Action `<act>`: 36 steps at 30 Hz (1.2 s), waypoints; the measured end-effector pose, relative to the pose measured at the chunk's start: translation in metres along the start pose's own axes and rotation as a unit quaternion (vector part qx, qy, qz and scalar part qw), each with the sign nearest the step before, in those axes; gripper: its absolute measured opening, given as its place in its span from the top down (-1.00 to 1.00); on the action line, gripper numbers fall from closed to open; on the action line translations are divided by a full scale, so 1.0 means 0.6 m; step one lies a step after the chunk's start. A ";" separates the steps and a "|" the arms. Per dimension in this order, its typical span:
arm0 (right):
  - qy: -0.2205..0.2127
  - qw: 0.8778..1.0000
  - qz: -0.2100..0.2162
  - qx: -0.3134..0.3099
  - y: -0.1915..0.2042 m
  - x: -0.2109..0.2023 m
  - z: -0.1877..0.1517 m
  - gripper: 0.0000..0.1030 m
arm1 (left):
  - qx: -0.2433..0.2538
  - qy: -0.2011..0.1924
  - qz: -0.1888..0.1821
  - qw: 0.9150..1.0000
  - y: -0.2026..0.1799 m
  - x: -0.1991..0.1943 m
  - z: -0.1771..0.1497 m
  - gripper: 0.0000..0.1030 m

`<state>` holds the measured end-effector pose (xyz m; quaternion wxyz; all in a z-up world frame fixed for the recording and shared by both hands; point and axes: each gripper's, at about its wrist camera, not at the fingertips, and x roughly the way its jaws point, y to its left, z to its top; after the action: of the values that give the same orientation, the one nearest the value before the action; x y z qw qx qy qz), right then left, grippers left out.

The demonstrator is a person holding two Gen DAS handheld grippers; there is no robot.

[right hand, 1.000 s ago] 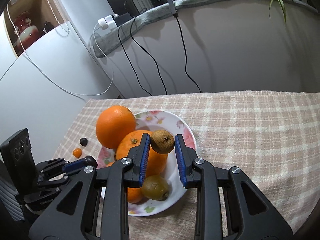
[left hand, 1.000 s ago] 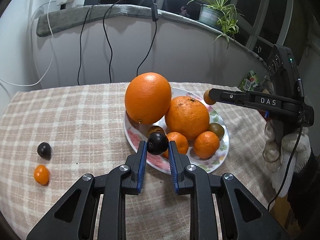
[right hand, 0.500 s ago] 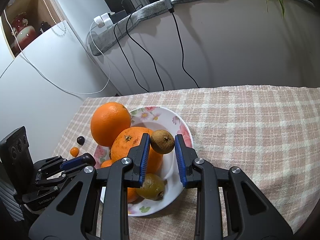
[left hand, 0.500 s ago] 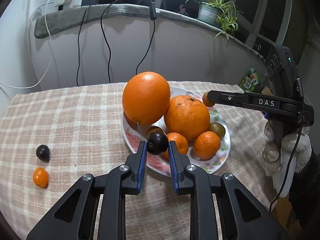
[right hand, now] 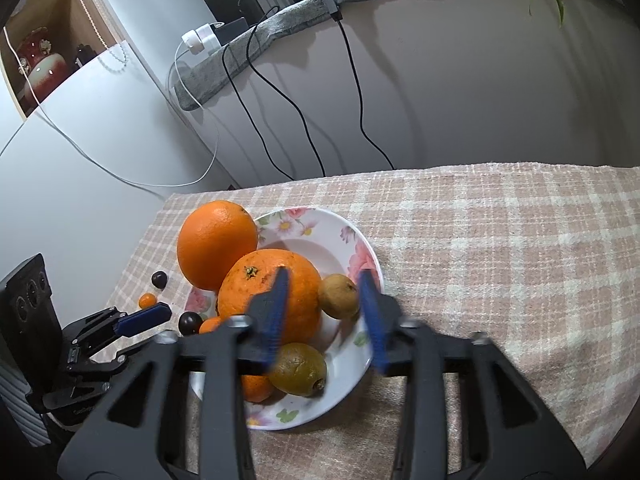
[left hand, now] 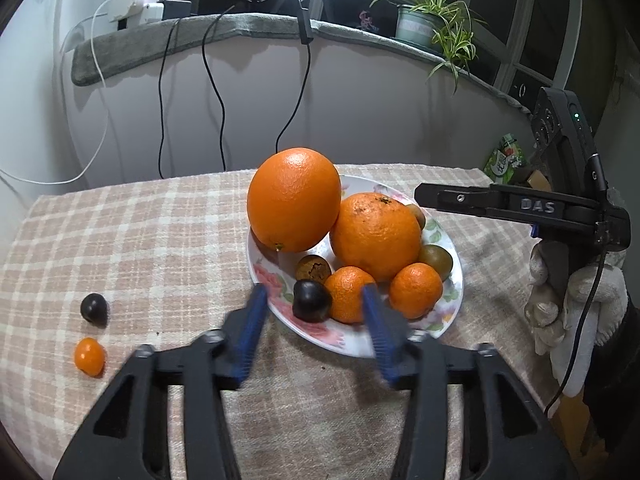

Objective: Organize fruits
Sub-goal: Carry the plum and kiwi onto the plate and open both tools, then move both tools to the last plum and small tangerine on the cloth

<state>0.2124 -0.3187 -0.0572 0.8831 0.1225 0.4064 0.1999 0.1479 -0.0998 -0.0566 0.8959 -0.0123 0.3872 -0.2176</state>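
Observation:
A floral white plate holds two big oranges, small mandarins and brownish fruits. My left gripper is open, with a dark plum lying free on the plate's near edge between the jaws. My right gripper is open over the plate; a brown kiwi-like fruit sits free between its jaws beside an orange. A second dark plum and a small orange fruit lie on the checked cloth to the left.
The table has a pink checked cloth. A curved wall with hanging cables stands behind it. A potted plant is on the ledge. A green packet lies at the far right corner.
Both grippers opened. The left let go of the dark plum onto the plate. The right let go of the brown fruit, which now rests in the plate.

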 end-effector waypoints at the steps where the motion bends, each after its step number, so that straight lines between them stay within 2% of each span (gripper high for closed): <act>1: -0.002 1.000 -0.002 0.000 0.000 -0.002 0.000 -0.36 | 0.000 -0.001 0.000 1.000 0.000 -0.001 0.000 -0.09; 7: -0.013 1.000 0.001 0.004 0.004 -0.012 0.003 -0.43 | 0.009 -0.009 0.007 1.000 -0.008 -0.009 0.001 -0.26; 8: -0.013 1.000 0.002 0.004 0.004 -0.013 0.004 -0.53 | 0.009 -0.010 0.008 1.000 -0.008 -0.011 0.001 -0.27; 10: -0.018 1.000 0.002 0.005 0.005 -0.015 0.005 -0.57 | 0.009 -0.012 0.010 1.000 -0.009 -0.013 0.002 -0.30; 22: -0.025 1.000 0.005 -0.010 0.028 -0.024 0.010 -0.58 | 0.010 -0.026 0.017 0.999 -0.006 -0.034 -0.001 -0.34; 36: -0.025 0.998 0.026 -0.044 0.104 -0.014 0.021 -0.58 | -0.002 -0.042 0.035 0.999 0.034 -0.068 -0.013 -0.34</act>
<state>0.2011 -0.2677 -0.0199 0.8919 0.0992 0.3721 0.2373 0.1257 -0.0639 -0.0379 0.9183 -0.0102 0.3501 -0.1847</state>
